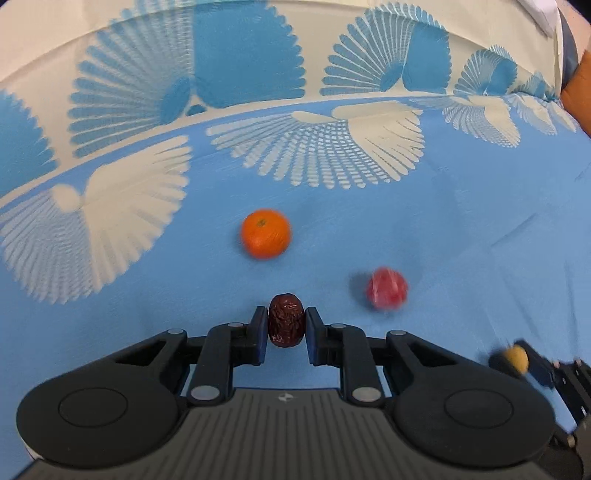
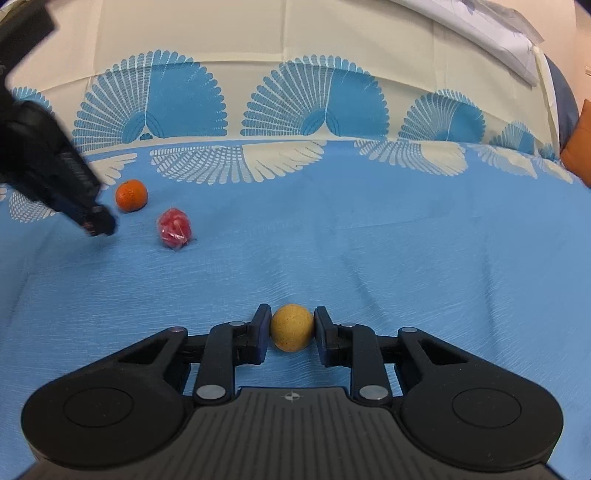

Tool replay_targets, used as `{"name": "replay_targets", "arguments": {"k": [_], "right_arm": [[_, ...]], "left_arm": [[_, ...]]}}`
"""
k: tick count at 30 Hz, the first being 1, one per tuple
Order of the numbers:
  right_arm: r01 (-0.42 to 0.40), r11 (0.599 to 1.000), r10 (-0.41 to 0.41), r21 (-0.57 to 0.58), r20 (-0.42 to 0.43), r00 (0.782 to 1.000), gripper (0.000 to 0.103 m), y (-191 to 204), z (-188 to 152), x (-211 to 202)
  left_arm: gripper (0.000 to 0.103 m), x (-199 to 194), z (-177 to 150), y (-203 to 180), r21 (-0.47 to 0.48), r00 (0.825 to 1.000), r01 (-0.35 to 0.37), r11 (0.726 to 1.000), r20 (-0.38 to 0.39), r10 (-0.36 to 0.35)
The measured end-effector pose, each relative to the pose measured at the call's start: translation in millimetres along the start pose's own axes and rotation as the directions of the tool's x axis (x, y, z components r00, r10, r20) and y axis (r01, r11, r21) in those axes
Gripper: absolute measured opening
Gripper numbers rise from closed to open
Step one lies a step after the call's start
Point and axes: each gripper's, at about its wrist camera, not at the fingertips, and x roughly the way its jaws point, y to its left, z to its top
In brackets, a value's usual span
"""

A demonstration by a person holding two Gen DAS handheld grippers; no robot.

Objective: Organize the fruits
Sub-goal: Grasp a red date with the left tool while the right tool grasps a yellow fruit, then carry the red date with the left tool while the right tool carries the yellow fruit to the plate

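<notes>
On the blue cloth, my left gripper [image 1: 286, 320] is shut on a wrinkled dark red date [image 1: 286, 324], its pads pressing both sides. My right gripper [image 2: 291, 322] is shut on a small round yellow fruit [image 2: 291, 327]; that fruit [image 1: 516, 359] also shows at the lower right of the left wrist view. An orange [image 1: 265, 233] lies ahead of the date, with a red fruit in clear wrap [image 1: 386, 288] to its right. In the right wrist view the orange [image 2: 131, 195] and the wrapped red fruit [image 2: 175, 229] lie at the far left, beside the left gripper's body [image 2: 55, 173].
The cloth [image 2: 369, 240] is blue near me and cream with blue fan patterns farther back. An orange cushion [image 2: 580, 147] sits at the right edge. A white folded sheet [image 2: 480, 29] lies at the upper right.
</notes>
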Motion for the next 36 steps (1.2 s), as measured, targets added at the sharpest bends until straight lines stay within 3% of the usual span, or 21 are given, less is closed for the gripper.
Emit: {"name": "replay_targets", "arguments": {"k": [5,12,19,26,36], "right_arm": [[-0.015,0.999,0.016,-0.030,0.021,1.000,0.026,6.9,13.7,-29.8],[-0.158,0.978,0.162,-0.135,0.013,0.987,0.027,30.5,15.7,-120.6],[-0.325,0.936,0.315,-0.137,-0.086,0.945,0.027,66.0,7.2,-204.0],[-0.431,0.872,0.419,-0.233,-0.099,0.902,0.027,107.1,-7.0,-279.9],[-0.490,0.810,0.469,-0.323,-0.145,0.871,0.027,135.6,-35.2,-338.8]], "left_arm": [[0.023,-57.1,-37.2,11.6,-0.046,0.997,-0.065,0.997,-0.035,0.064],[0.023,-161.2,-111.6,33.9,-0.128,0.991,-0.129,0.983,-0.045,0.125],[0.023,-251.0,-188.4,55.0,-0.174,0.978,-0.209,0.962,-0.032,0.206],[0.023,-304.6,-258.2,70.3,-0.230,0.970,-0.242,0.943,-0.047,0.237],[0.023,-337.5,-324.6,82.6,-0.299,0.964,-0.264,0.917,-0.062,0.258]]}}
